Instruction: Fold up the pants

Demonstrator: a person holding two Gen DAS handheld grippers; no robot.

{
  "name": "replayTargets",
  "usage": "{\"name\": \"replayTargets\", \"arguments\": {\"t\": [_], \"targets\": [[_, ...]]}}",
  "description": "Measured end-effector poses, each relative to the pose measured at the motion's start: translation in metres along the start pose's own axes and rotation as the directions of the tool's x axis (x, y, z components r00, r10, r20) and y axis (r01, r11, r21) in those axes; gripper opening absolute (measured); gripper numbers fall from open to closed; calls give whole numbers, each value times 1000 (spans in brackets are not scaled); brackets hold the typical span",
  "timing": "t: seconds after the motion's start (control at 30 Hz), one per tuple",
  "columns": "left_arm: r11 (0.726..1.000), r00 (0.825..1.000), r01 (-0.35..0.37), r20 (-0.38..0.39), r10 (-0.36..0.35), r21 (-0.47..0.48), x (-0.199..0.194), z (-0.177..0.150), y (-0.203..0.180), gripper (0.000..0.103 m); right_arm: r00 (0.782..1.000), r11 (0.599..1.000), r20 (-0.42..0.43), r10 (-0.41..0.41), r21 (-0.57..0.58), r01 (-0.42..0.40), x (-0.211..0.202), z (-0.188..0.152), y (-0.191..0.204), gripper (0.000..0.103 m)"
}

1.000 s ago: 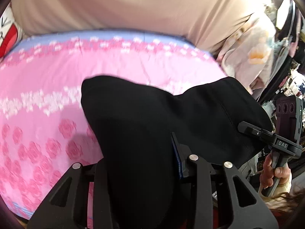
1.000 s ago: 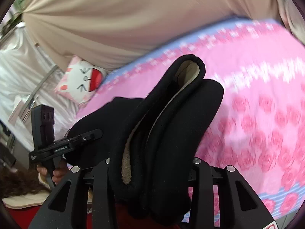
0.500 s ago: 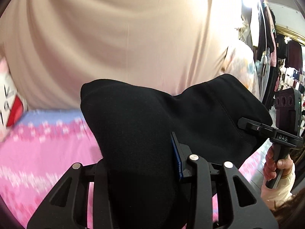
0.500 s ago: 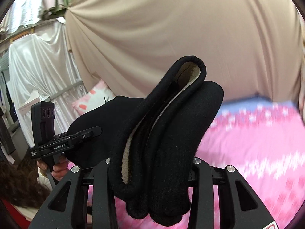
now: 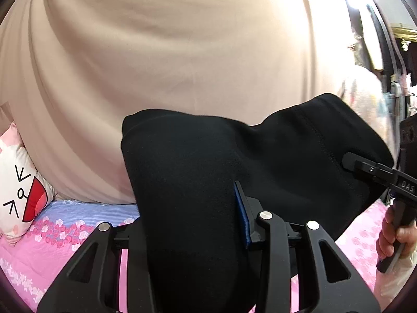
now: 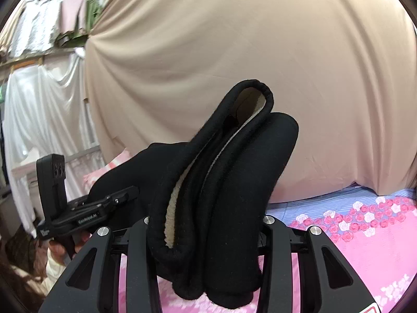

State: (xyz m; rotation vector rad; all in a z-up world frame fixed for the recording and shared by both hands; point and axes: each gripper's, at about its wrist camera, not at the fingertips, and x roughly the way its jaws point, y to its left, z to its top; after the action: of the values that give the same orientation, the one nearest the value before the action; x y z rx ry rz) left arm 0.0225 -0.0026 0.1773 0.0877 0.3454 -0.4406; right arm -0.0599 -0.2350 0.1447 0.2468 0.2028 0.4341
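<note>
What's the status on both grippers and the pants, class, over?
Left gripper shut on black pants. Right gripper shut on bunched waistband end, cream lining showing. Pants held above pink bedspread. Nothing in the way.

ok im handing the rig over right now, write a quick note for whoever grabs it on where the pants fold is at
Left gripper: shut on a thick bunch of the black fleece-lined pants.
Right gripper: shut on another bunch of the same pants, where the rolled hem and cream lining show.
Pants: held up in the air between both grippers, above the pink rose-print bedsheet; a beige curtain hangs behind and a white cartoon-face pillow sits at the bed's left edge.
Done: both ends gathered and lifted.
Left: lay the pants down on the sheet, make the fold, flatten, release. How many folds are already in cannot be told.
</note>
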Motion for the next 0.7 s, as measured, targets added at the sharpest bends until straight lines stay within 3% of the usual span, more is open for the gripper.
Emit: {"name": "replayTargets", "arguments": {"t": [0.3,0.7], "targets": [[998,999,-54,6,54,12,74,0,7,36,999,997,24,-27,75,25,60,-2,-53,36],[997,987,-70,-145,66,-21,161,-43,23,36,994,977,-106,-37,204,58,141,-46,-122,36]]}}
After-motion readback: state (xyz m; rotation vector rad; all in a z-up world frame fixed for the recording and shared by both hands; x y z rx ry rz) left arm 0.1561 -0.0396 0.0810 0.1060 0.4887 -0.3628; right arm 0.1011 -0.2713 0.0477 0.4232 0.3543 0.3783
